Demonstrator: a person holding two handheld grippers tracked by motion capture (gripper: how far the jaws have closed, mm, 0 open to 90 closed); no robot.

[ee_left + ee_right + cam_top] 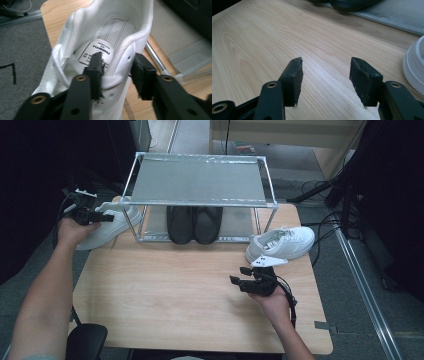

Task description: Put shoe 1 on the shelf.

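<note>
Now left gripper (117, 70) fingers straddle sneaker (100, 50) collar edge.

White sneaker (105, 37), lace-up w/ printed insole label, upright at table's left edge beside the rack, heel collar wall between left gripper's (117, 72) pads.

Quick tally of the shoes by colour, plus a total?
White shoes: 2, one at the table's left edge with the left gripper at its collar, one at the right.
Black shoes: 2, a pair on the rack's lower shelf.
Total: 4
</note>
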